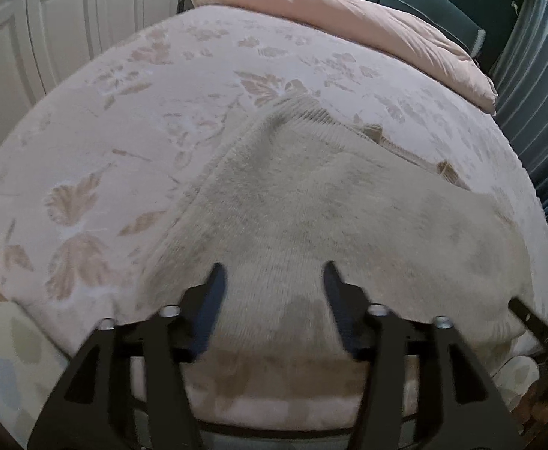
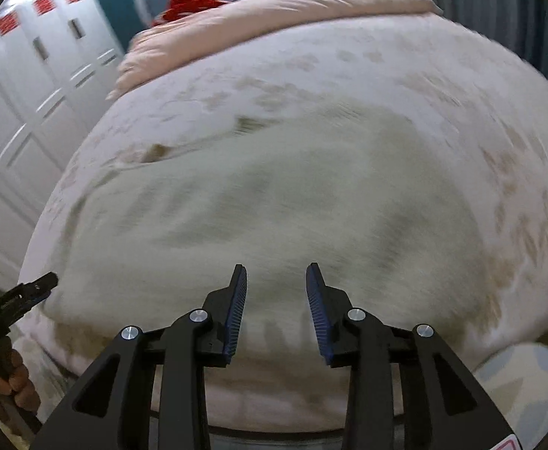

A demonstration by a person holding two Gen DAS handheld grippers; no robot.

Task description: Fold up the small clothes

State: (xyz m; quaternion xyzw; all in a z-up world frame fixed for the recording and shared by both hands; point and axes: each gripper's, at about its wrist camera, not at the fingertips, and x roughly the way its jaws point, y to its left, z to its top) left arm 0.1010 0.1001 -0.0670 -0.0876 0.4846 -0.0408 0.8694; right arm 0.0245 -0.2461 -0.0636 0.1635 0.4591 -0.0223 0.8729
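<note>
A cream knitted sweater (image 1: 311, 202) lies spread flat on a bed with a pale pink leaf-patterned cover (image 1: 123, 120). It also shows in the right wrist view (image 2: 274, 202), blurred. My left gripper (image 1: 274, 273) is open and empty, hovering over the sweater's near edge. My right gripper (image 2: 275, 273) is open and empty, also over the near edge of the sweater. The right gripper's finger tip (image 1: 529, 317) shows at the far right of the left wrist view. The left gripper (image 2: 22, 294), held by a hand, shows at the left of the right wrist view.
A pink folded duvet (image 1: 349, 15) lies across the head of the bed, with something red (image 2: 187, 5) behind it. White panelled wardrobe doors (image 2: 18, 112) stand to the left. Blue curtains (image 1: 536, 93) hang on the right. A patterned rug (image 1: 7, 367) lies on the floor.
</note>
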